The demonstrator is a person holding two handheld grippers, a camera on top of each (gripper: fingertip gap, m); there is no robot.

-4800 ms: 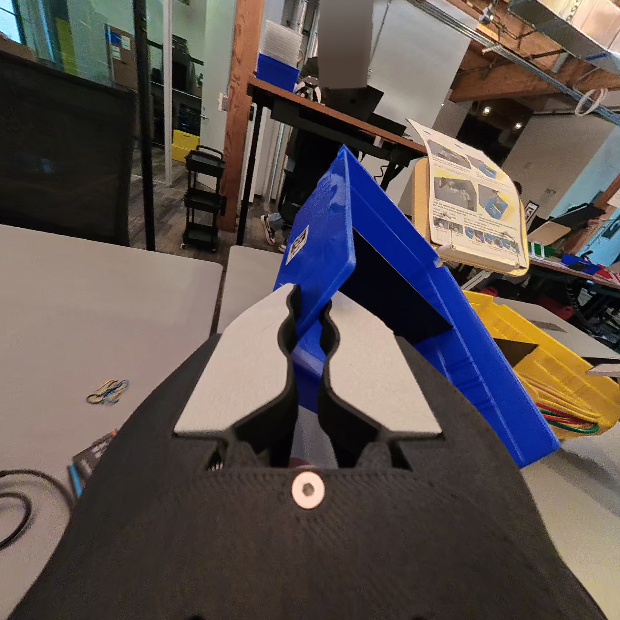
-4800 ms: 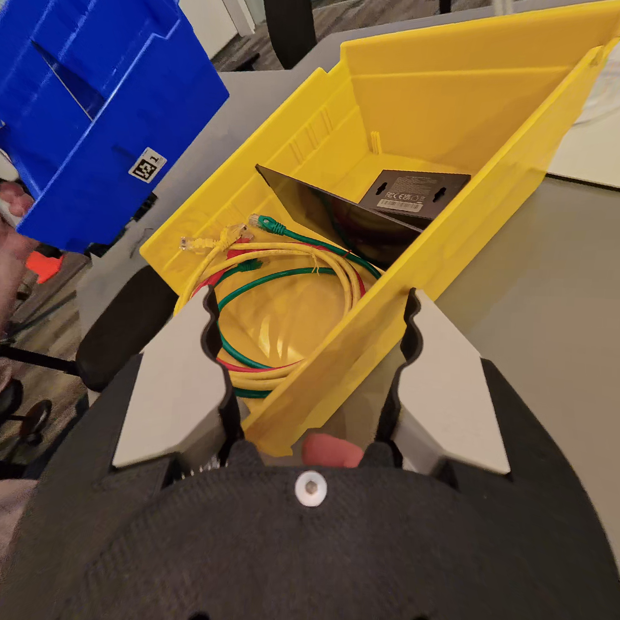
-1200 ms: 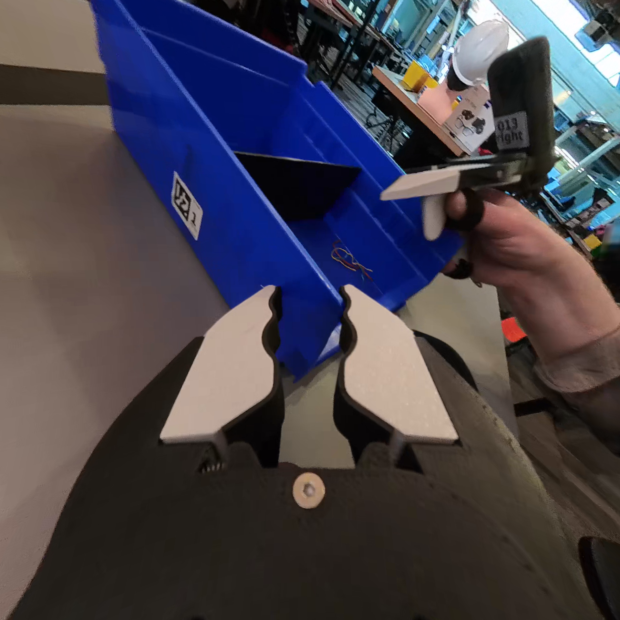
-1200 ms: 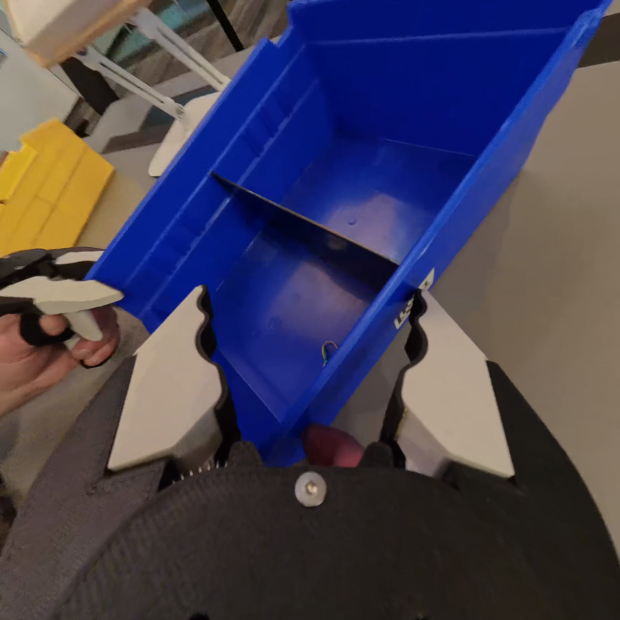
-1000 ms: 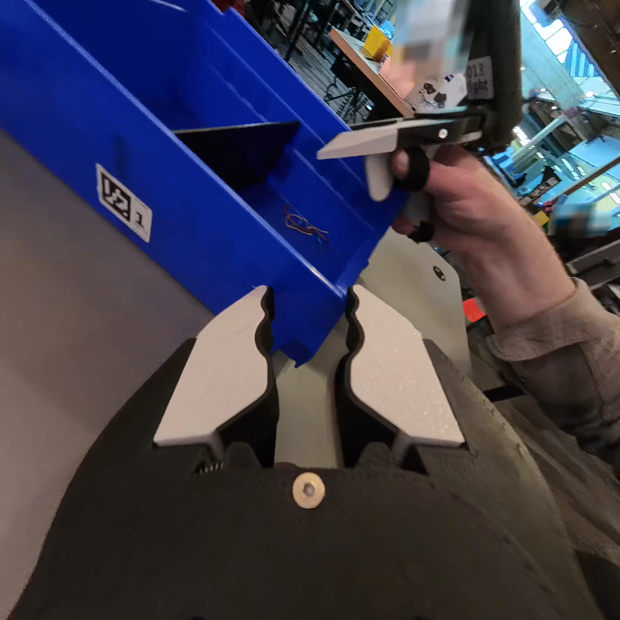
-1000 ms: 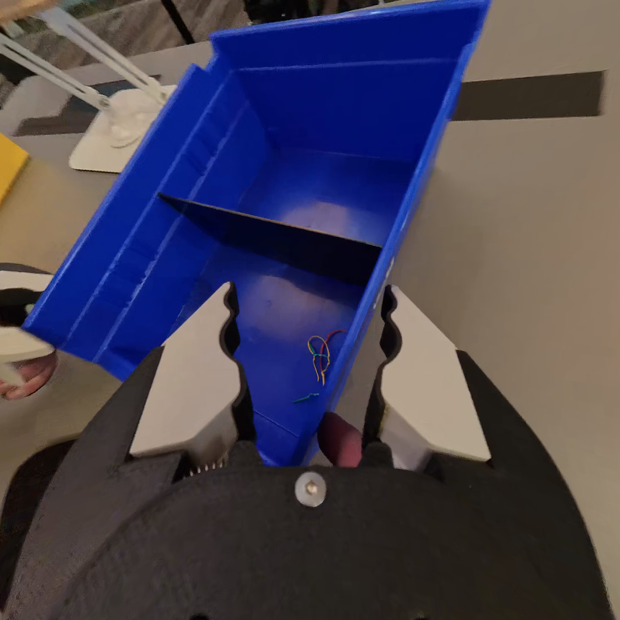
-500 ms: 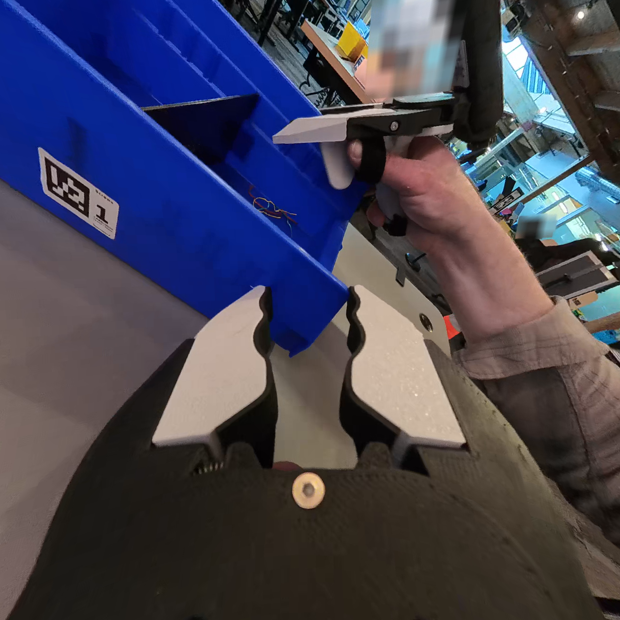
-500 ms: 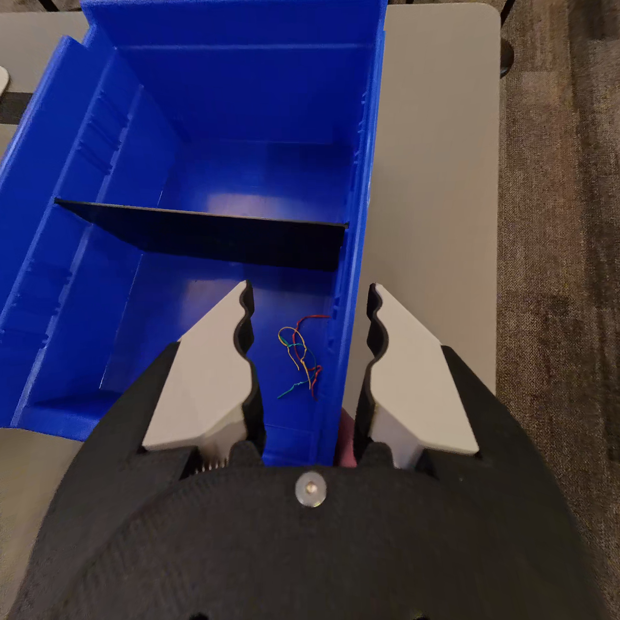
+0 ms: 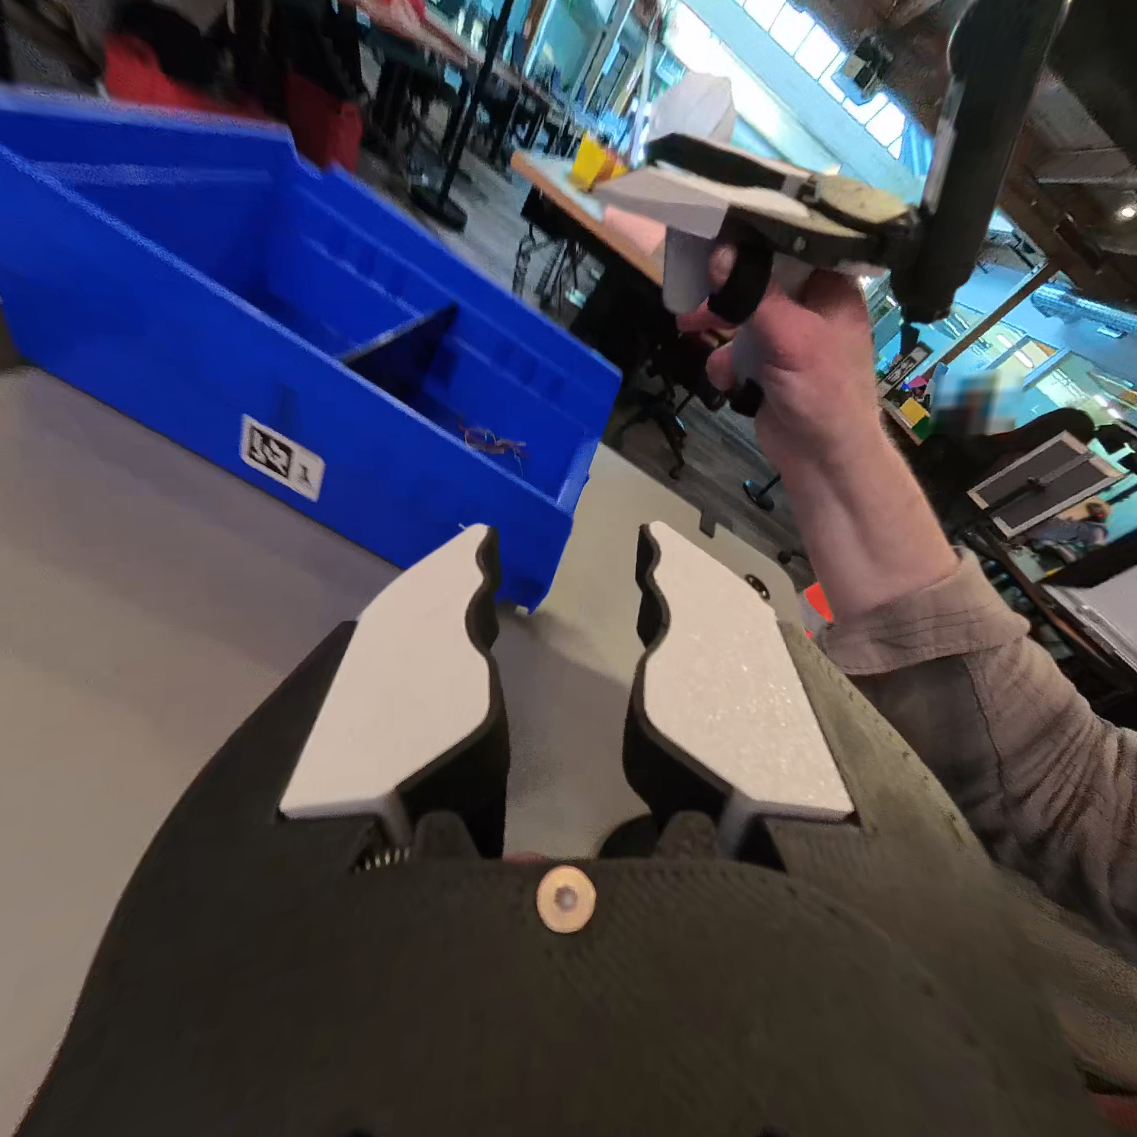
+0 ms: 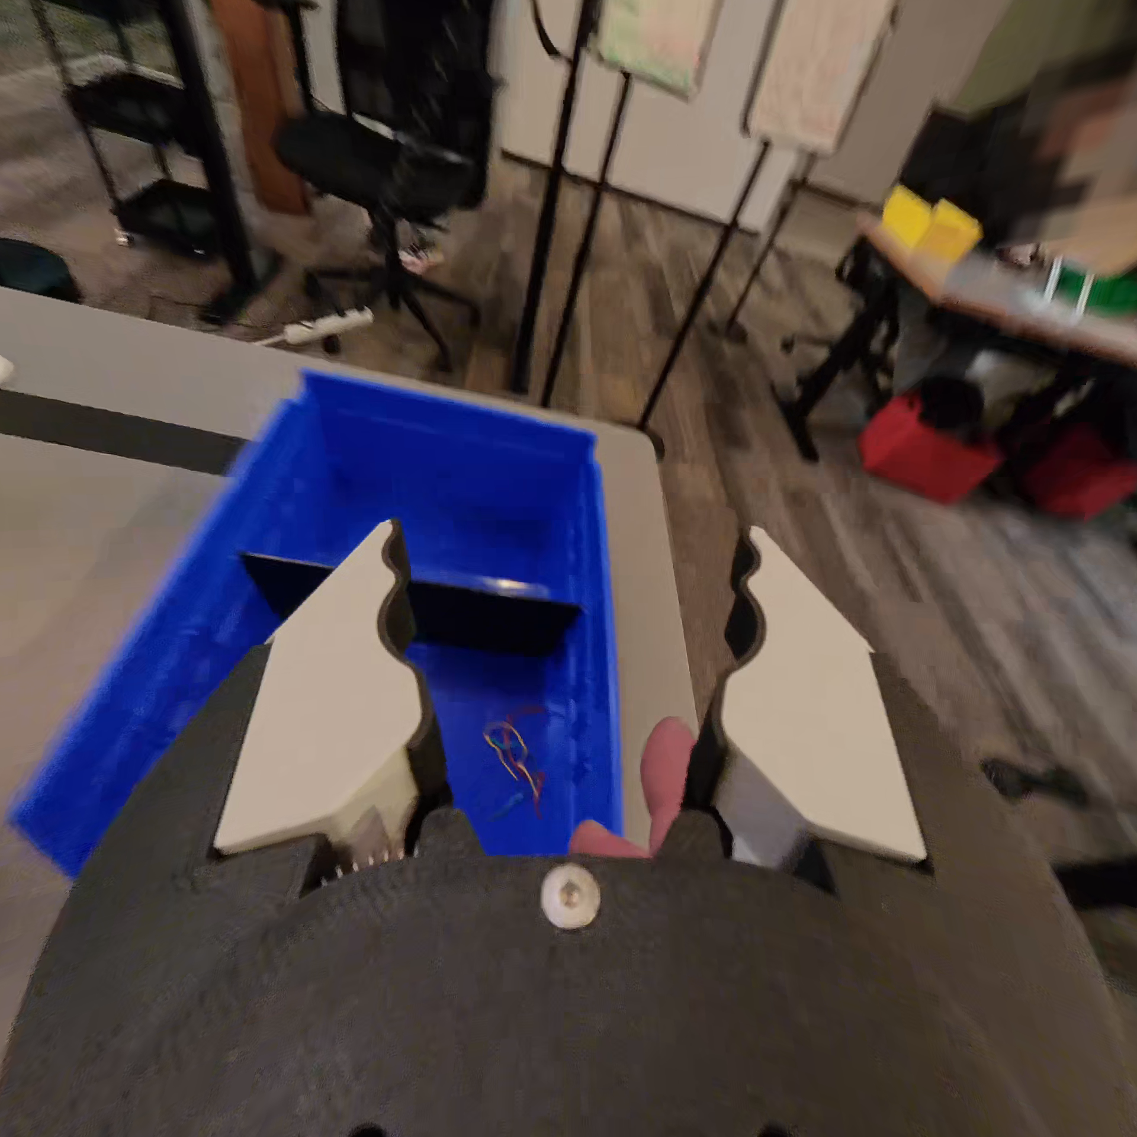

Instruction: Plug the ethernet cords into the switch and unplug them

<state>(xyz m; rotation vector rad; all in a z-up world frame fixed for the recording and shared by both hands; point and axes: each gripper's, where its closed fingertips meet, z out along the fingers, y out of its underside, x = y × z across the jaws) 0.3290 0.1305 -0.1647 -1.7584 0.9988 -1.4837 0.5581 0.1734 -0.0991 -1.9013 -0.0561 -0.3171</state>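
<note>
Both hand-held grippers, left [image 9: 563, 554] and right [image 10: 569, 557], agape, seemingly empty, near blue bin [image 10: 184, 634].

A blue bin [image 10: 154, 646] sits on the grey table [image 9: 123, 615], split by a black divider [image 10: 492, 615]; thin coloured wires [image 10: 514, 757] (a small tangle) lie in its near compartment. Far right, red boxes [image 10: 923, 455] on the floor.

Dim, motion-blurred indoor views with wide-angle edge distortion, bright daylit windows [image 9: 769, 67] beyond, soft backgrounds.

Black divider [image 10: 492, 621] across blue bin [image 10: 184, 646]
</note>
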